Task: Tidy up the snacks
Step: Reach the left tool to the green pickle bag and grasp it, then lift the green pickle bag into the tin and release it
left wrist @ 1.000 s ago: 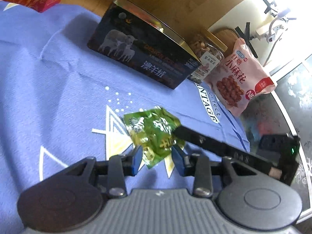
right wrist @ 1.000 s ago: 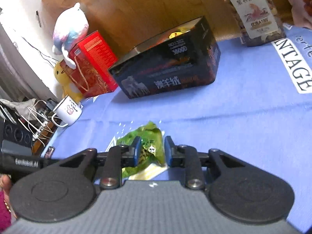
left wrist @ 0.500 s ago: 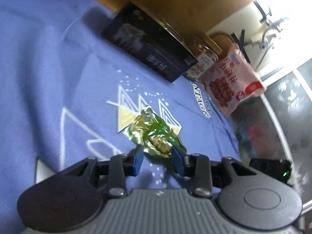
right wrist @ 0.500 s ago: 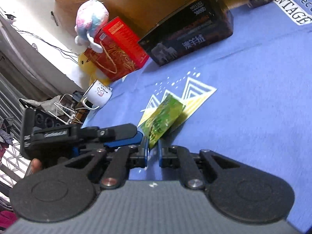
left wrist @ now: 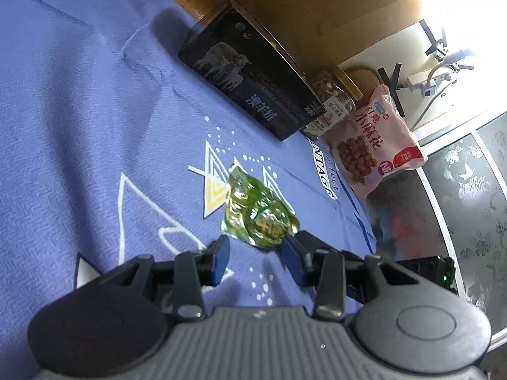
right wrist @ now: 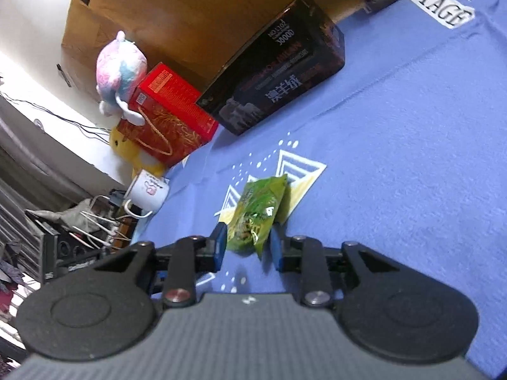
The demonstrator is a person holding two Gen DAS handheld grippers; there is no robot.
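Our right hand-held gripper (right wrist: 247, 247) pinches the near end of the green snack packet (right wrist: 257, 213), which trails onto the blue cloth (right wrist: 396, 158); our left hand-held gripper (left wrist: 255, 258) waits spread just short of it. The slick film could slip free if we lift fast. The cloth covers the counter, with a black box (right wrist: 279, 69), red box (right wrist: 171, 117) and mug (right wrist: 147, 190) behind.
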